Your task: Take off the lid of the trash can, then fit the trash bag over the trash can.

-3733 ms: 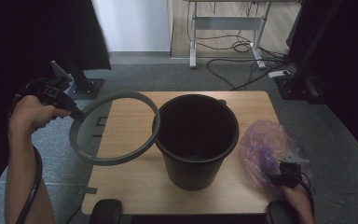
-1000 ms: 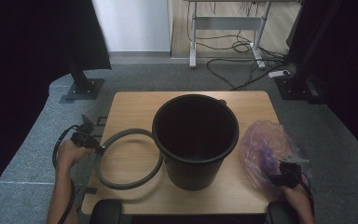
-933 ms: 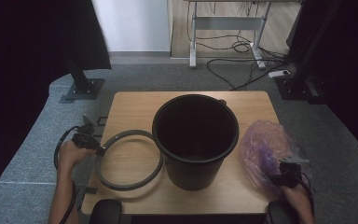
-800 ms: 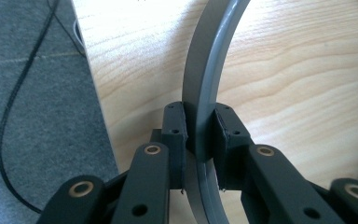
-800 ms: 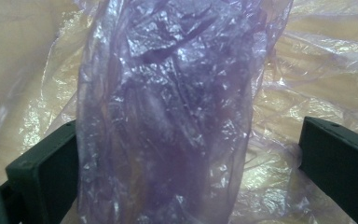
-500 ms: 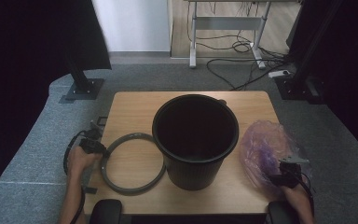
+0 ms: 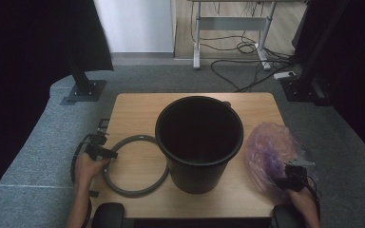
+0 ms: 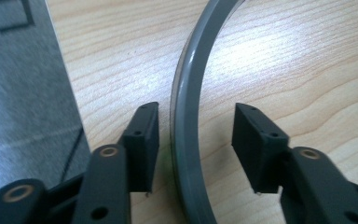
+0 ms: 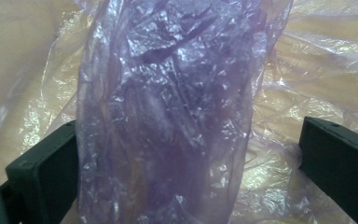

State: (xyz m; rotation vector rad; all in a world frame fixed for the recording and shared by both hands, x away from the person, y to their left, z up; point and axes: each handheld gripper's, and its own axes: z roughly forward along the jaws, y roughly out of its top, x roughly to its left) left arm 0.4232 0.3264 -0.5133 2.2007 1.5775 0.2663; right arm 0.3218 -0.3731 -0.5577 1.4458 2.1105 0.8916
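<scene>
A grey plastic ring (image 7: 138, 191) lies flat on the wooden table (image 7: 138, 114), left of the black bucket (image 7: 195, 176). My left gripper (image 7: 100, 148) is at the ring's left edge. In the left gripper view its jaws have just been opening. They straddle the ring (image 8: 186, 140) with a gap on each side, so my left gripper (image 8: 196, 112) is open. A crumpled purple plastic bag (image 7: 271, 152) lies right of the bucket. My right gripper (image 7: 291, 178) sits at the bag's near side. Its jaws stand wide apart around a fold of the bag (image 9: 168, 116).
The table's left edge runs just beside the left jaw, with grey carpet (image 8: 23, 93) below it. Behind the table are a stand base (image 7: 83, 90), desk legs and floor cables (image 7: 247, 52). A dark pad (image 7: 108, 216) sits at the near table edge.
The ring came down from a tilt near the bucket and now lies flat on the table. The left hand sank toward the near edge and let go of it. The right hand kept still.
</scene>
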